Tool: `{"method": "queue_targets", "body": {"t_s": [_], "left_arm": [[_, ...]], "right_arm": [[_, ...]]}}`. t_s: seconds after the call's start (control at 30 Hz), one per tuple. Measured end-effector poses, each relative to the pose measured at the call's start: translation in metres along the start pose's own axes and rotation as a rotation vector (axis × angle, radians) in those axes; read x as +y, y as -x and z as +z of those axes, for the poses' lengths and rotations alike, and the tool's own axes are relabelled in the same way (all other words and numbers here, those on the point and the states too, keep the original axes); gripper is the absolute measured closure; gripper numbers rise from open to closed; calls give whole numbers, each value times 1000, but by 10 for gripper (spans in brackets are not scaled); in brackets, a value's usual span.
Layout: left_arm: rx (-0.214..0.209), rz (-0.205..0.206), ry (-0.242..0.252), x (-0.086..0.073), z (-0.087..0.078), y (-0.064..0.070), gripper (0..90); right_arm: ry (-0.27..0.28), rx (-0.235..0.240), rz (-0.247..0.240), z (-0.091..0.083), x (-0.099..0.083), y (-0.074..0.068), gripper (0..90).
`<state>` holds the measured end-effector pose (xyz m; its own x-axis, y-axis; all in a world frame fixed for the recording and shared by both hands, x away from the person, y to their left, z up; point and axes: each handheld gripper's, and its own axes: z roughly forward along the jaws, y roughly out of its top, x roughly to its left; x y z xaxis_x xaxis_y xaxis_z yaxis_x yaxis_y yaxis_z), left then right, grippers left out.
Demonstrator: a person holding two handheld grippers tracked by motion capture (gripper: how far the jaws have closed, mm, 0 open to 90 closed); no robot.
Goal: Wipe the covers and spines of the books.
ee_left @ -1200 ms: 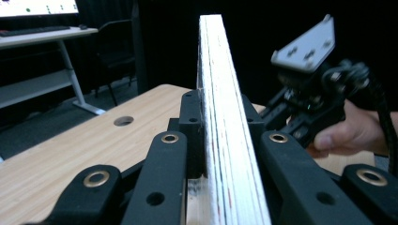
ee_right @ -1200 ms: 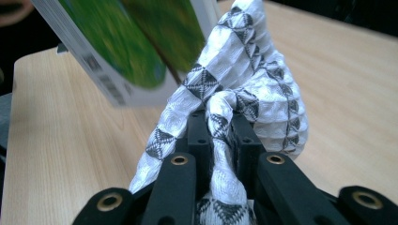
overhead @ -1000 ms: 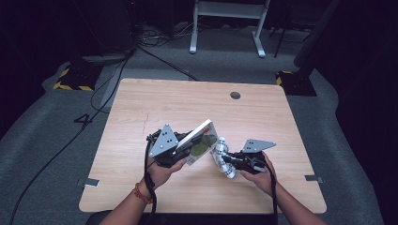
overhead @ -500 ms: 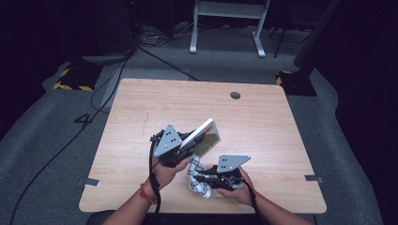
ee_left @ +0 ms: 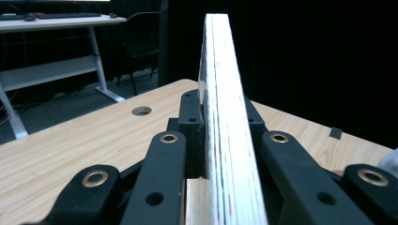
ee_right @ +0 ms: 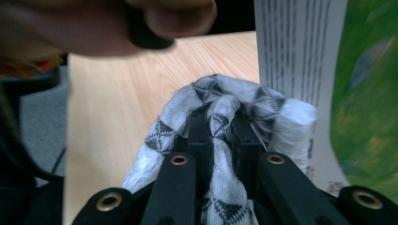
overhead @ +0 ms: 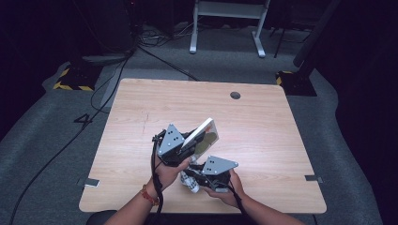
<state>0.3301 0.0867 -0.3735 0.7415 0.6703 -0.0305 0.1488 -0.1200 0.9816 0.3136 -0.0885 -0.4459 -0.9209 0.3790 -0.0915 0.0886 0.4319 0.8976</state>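
- Pinching a book (ee_left: 219,108) by its edge, the left gripper (overhead: 174,146) has its fingers (ee_left: 190,123) pressed on both covers. The pages stand up straight between them in the left gripper view.
- The right gripper (overhead: 206,174) has its fingers (ee_right: 199,136) squeezed on a bunched cloth (ee_right: 220,126), white with black crisscross marks. The cloth wraps around and over the finger tips.
- I think the book is held up off the surface (overhead: 263,126) and tilted so that one cover faces the cloth and can be wiped. Holding it by the edge leaves most of the cover free.
- I think the cloth is bunched into a ball so it makes a soft pad for rubbing.
- In the right gripper view the book's green cover (ee_right: 366,93) and its page edges sit at about 2 o'clock from the cloth, very near it. I cannot tell if they touch.
- In the high view the book points up toward 1 o'clock from the left gripper. The cloth (overhead: 189,180) sits low, at about 6 o'clock from the book, close to the near edge of the surface.
- The left hand (overhead: 166,172) and the right hand (overhead: 230,187) are close together there.
- A small round hole (overhead: 235,95) lies far off at 12 o'clock.
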Motion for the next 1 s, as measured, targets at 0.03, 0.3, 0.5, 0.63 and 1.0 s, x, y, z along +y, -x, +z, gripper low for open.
{"method": "queue_targets", "body": {"t_s": [0.03, 0.3, 0.5, 0.63, 1.0], "left_arm": [[3, -1, 7, 1, -1, 0, 780], [32, -48, 45, 8, -9, -3, 779], [48, -29, 13, 5, -2, 2, 778], [80, 0, -18, 4, 3, 8, 775], [92, -67, -33, 2, 2, -1, 771]], "right_arm": [[-16, -15, 8, 3, -3, 1, 821], [-77, -74, 67, 7, -16, 15, 822], [-45, -90, 24, 10, -9, 5, 821], [46, -120, -12, 7, 13, -8, 819], [36, -183, -50, 16, 25, -14, 824]]}}
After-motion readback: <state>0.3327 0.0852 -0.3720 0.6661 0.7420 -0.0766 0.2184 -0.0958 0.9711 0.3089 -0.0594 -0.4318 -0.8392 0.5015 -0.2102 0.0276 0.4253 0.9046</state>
